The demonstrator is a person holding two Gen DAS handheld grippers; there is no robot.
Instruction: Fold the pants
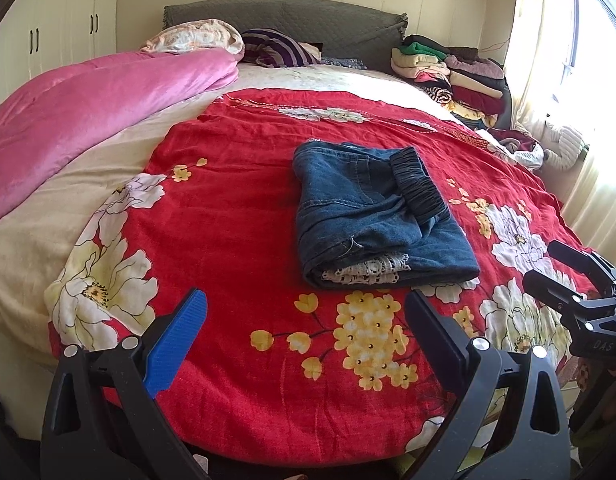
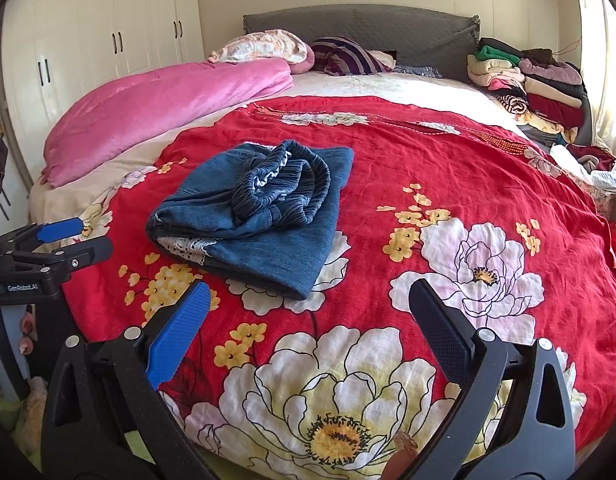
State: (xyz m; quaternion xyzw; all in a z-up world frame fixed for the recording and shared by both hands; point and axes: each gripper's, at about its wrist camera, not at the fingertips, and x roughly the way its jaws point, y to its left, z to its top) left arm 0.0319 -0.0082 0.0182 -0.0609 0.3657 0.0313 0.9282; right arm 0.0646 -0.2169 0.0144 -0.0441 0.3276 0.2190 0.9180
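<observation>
On the red bedspread (image 1: 236, 216), folded pants (image 1: 371, 212) lie beyond both grippers' spread, empty jaws

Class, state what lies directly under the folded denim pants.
The folded denim pants rest on a red floral blanket. White lace peeks from the fold; the blanket beneath is covered.

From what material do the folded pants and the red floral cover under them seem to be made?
The folded pants look like blue denim: matte, faded, with stitched seams and a gathered elastic waistband. A white lace-like trim shows at the fold. The red floral cover looks like thin woven cotton or linen, matte and finely creased, though the exact fibre cannot be told.
</observation>
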